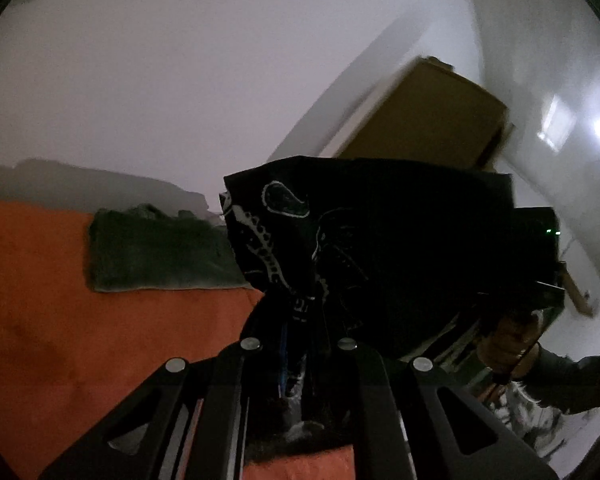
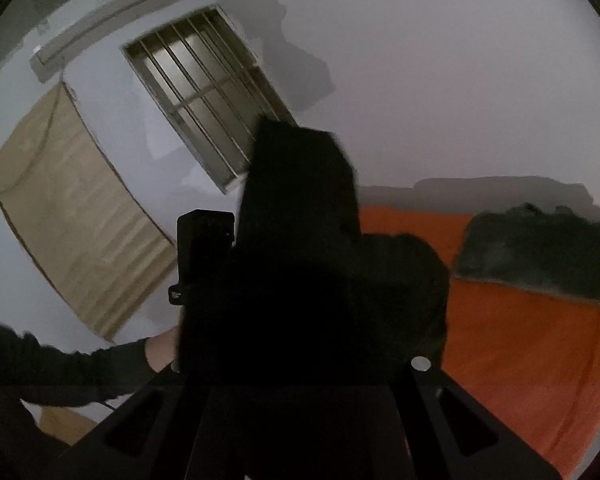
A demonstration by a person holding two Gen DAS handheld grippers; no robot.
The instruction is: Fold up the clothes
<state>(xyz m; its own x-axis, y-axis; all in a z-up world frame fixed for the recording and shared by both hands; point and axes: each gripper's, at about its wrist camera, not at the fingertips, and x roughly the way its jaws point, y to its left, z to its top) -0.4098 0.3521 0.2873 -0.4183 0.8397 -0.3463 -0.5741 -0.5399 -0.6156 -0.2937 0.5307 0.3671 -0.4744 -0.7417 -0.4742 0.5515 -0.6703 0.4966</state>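
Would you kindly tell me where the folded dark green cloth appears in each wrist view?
Left wrist: folded dark green cloth lies left of centre on the orange cover.
Right wrist: it lies at the right edge.
Shared landmark: the orange cover beneath it.

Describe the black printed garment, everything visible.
The black garment is soft, thin-looking cloth with a white paisley-style print. It is lifted off the orange bedcover, bunched and hanging in folds, not spread flat. One gathered part runs down between the fingers of the left tool, which is shut on it. In the right wrist view it is a dark mass covering the right tool, so that grip cannot be confirmed. A folded dark green cloth lies behind, apart from it.
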